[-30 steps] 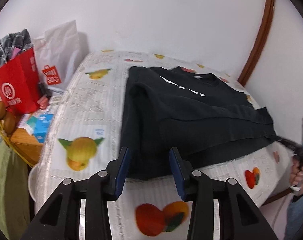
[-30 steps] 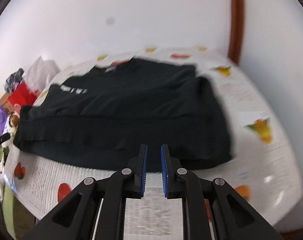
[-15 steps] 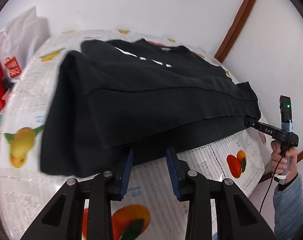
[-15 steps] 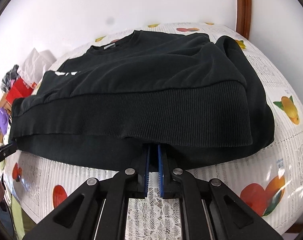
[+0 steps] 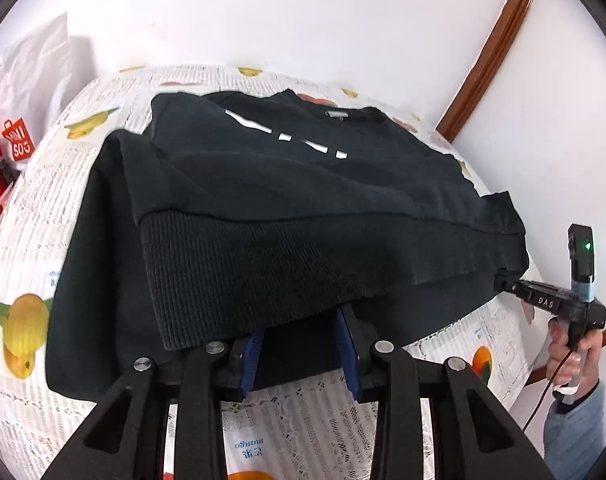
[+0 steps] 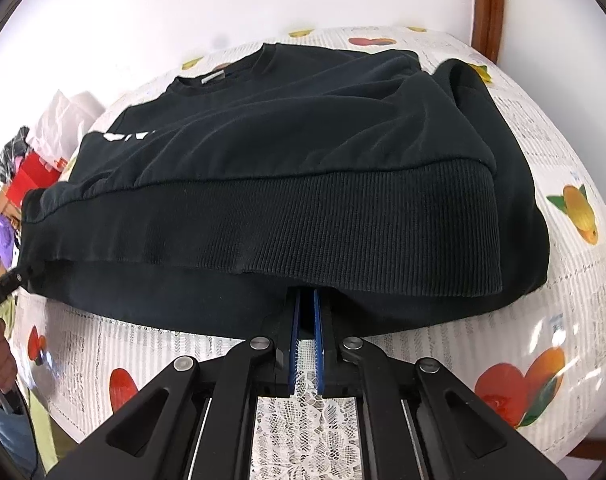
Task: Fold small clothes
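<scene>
While both grippers met its near hem, a black cotton sweatshirt (image 5: 287,200) lay crosswise on the fruit-print bench (image 5: 43,208).
Left gripper (image 5: 301,334) sat spread under the ribbed hem; right gripper (image 6: 306,312) was pinched onto the lower layer.

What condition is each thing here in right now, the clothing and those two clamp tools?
Black sweatshirt: sleeves folded in, ribbed hem lifted off the table.
Left gripper: fingers apart, under the hem.
Right gripper: fingers nearly together, tips hidden under the hem.
Tablecloth: spread flat.
</scene>
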`<action>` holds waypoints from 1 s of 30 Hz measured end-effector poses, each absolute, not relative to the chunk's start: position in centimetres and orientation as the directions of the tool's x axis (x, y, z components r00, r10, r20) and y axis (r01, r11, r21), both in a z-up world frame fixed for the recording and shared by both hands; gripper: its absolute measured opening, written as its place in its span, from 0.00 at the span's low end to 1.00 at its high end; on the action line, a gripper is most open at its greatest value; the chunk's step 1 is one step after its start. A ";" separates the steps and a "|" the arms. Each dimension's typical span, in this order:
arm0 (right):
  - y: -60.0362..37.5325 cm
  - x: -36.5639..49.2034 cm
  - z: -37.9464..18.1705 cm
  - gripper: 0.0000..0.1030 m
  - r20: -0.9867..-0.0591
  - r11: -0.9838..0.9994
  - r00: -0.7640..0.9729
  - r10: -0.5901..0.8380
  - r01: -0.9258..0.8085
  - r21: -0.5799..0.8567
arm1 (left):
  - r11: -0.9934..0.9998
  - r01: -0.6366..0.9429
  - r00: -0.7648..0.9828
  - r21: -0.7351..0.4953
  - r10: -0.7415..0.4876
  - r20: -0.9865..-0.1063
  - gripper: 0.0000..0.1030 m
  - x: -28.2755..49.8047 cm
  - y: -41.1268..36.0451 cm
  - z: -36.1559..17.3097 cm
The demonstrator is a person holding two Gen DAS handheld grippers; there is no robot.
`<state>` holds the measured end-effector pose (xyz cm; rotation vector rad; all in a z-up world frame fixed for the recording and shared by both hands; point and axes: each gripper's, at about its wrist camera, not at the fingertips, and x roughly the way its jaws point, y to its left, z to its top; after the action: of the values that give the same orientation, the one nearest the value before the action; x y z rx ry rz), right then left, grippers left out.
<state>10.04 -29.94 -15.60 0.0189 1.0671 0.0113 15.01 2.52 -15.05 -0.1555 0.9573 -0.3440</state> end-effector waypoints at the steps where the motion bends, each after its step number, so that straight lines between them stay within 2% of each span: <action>1: -30.0 10.0 -15.6 0.05 -0.877 1.000 0.480 0.021 0.004 0.026 | 0.940 0.225 0.518 -0.258 -0.340 -0.785 0.31 15.0 2.3 -15.4; 4: -29.9 10.1 -15.6 0.05 -0.883 1.000 0.468 0.017 0.006 0.022 | 0.950 0.239 0.538 -0.200 -0.302 -0.787 0.31 14.6 1.5 -15.6; 15: -29.5 10.4 -14.8 0.05 -0.868 0.999 0.494 -0.049 0.003 -0.054 | 0.963 0.232 0.546 -0.138 -0.247 -0.800 0.31 14.5 1.0 -15.6; 20: -29.2 10.3 -14.8 0.04 -0.859 0.997 0.508 -0.064 -0.006 -0.078 | 0.965 0.220 0.545 -0.140 -0.241 -0.803 0.31 14.6 0.8 -15.4; 30: -29.4 12.1 -12.3 0.05 -0.803 0.999 0.596 -0.027 0.035 -0.008 | 0.959 0.217 0.559 -0.184 -0.276 -0.782 0.31 16.3 1.8 -12.7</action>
<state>12.12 -29.39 -12.29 0.0092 0.9320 -0.0359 16.31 1.78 -12.74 -0.0689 0.9332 -0.2907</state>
